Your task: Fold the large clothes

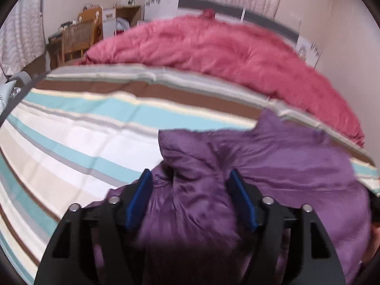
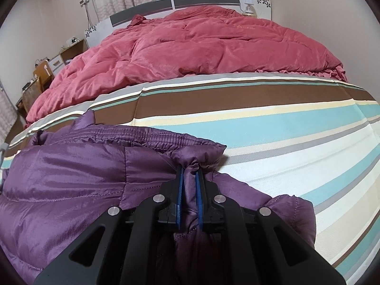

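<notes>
A purple padded jacket (image 1: 296, 166) lies bunched on the striped bed sheet (image 1: 71, 142). In the left wrist view my left gripper (image 1: 190, 174) stands open, its blue pads (image 1: 142, 197) wide apart on either side of a loose fold of the jacket and not pressing on it. In the right wrist view the jacket (image 2: 71, 178) shows its elastic hem toward the far side. My right gripper (image 2: 189, 169) is shut on a pinched bunch of the jacket's fabric near the hem's right corner, just above the sheet (image 2: 285, 130).
A rumpled red quilt (image 1: 225, 47) (image 2: 190, 47) covers the far half of the bed up to the headboard (image 2: 166, 4). A wooden chair (image 1: 78, 38) and shelves stand at the far left. A nightstand (image 2: 71, 49) stands beside the bed.
</notes>
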{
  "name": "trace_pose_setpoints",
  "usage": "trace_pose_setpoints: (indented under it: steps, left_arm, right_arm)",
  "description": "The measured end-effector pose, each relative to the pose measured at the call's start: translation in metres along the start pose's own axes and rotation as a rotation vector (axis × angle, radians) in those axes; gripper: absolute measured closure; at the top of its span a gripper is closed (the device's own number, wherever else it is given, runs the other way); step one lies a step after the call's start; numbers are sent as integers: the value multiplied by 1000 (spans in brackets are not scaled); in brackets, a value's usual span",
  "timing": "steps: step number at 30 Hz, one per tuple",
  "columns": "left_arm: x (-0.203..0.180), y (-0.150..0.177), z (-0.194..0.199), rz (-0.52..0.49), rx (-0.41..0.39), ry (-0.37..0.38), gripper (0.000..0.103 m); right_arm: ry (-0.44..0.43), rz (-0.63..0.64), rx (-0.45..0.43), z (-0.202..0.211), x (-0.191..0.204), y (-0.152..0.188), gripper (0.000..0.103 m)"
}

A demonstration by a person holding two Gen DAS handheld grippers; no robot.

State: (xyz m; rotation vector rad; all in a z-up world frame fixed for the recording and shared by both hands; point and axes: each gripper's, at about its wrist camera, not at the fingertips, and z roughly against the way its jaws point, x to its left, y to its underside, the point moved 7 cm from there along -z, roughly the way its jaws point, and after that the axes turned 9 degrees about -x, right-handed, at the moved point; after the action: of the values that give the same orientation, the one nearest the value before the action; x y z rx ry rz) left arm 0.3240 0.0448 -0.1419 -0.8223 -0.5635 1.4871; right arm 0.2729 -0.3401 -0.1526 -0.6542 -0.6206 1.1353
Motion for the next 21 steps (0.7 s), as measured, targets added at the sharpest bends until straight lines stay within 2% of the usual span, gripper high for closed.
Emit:
trace_pose_setpoints:
  steps: [1, 5, 7, 9, 11, 13, 16, 19, 21]
  left_arm:
    - [-2, -5, 15, 15, -32, 10, 17]
    - [-22, -19, 57, 3, -108, 56, 8]
    - [-36, -24, 69, -33, -121, 55, 7]
    - [-49, -26, 73, -49, -117, 83, 5]
    - [-61, -26, 72, -61, -104, 97, 5]
    - [-74, -23, 66, -72, -84, 103, 5]
    - [-91, -16, 52, -101, -51, 90, 5]
    - [-107, -12, 35, -167, -27, 34, 6]
    - [-115, -11, 24, -228, -17, -9, 9]
  right_arm:
    - [3, 1, -1, 0, 0, 0, 92]
    - [6, 4, 6, 6, 0, -4, 87]
    - [12, 13, 18, 14, 0, -8, 78]
    - [12, 19, -13, 30, 2, -15, 57]
    - [2, 18, -63, 51, 7, -22, 47]
    - [-32, 37, -107, 74, 21, -29, 47]
    - [-94, 73, -122, 86, 50, -33, 47]
    - [-124, 146, -86, 72, 84, -30, 47]
    - [-115, 198, -41, 53, 99, -24, 47]
